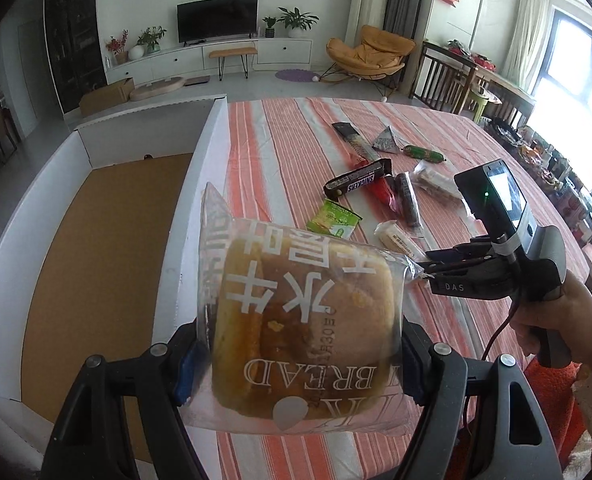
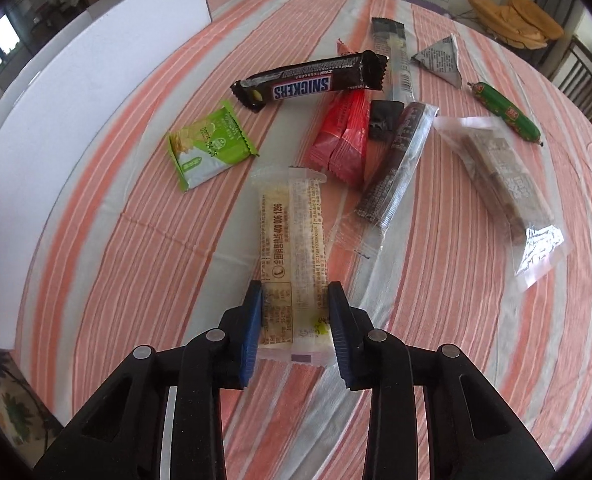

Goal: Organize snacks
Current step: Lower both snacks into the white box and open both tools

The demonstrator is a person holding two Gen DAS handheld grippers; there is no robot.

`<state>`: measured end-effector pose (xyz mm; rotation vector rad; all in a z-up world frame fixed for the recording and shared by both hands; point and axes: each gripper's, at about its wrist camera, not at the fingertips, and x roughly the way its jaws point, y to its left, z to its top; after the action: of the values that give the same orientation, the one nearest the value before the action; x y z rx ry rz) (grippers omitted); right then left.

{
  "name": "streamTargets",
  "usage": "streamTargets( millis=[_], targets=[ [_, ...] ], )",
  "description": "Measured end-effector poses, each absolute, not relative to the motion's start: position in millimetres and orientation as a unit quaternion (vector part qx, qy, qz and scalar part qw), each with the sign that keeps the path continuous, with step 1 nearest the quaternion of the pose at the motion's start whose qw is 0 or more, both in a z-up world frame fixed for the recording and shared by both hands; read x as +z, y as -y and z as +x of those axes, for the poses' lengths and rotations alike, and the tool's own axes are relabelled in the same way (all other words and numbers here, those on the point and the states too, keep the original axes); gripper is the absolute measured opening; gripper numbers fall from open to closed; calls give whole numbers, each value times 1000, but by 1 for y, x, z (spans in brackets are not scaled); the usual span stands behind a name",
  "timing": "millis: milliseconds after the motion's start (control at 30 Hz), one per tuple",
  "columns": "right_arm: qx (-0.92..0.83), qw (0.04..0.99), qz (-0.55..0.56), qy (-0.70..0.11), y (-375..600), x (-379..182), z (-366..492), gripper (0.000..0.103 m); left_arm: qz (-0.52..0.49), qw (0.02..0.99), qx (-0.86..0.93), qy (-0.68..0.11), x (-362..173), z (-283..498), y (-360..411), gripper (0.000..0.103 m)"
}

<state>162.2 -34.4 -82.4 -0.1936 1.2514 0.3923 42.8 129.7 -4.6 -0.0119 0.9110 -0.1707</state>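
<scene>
My left gripper is shut on a bagged bread bun and holds it above the right wall of a white box with a brown floor. My right gripper has its blue pads on both sides of a cream wafer pack lying on the striped tablecloth; the pads touch the pack's sides. The right gripper also shows in the left wrist view, low over the cloth beside the bread bag.
Other snacks lie on the cloth: a Snickers bar, a green pack, red packs, a dark stick, a clear-wrapped bar, a green sausage, a grey triangle pack. The white box wall stands left.
</scene>
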Motion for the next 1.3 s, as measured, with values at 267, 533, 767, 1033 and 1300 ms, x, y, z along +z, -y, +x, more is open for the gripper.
streamTargets(
  millis=[267,533,767,1033,1300],
  targets=[
    [191,778,-59,-596,51,-78,128,37,3,899,-79,-430,2,36,-130,75],
    [189,779,-94,-590,31,-74,135,56,-19,899,-93,-427,11,26,-144,75],
    [193,796,0,-574,46,-60,112,29,-57,894,-117,-429,20,16,-171,75],
    [263,794,179,-518,54,-5,77,29,-93,887,-134,-432,42,23,-202,75],
    [366,789,184,-458,-35,71,90,29,-83,901,-27,-425,57,36,-288,75]
  ],
)
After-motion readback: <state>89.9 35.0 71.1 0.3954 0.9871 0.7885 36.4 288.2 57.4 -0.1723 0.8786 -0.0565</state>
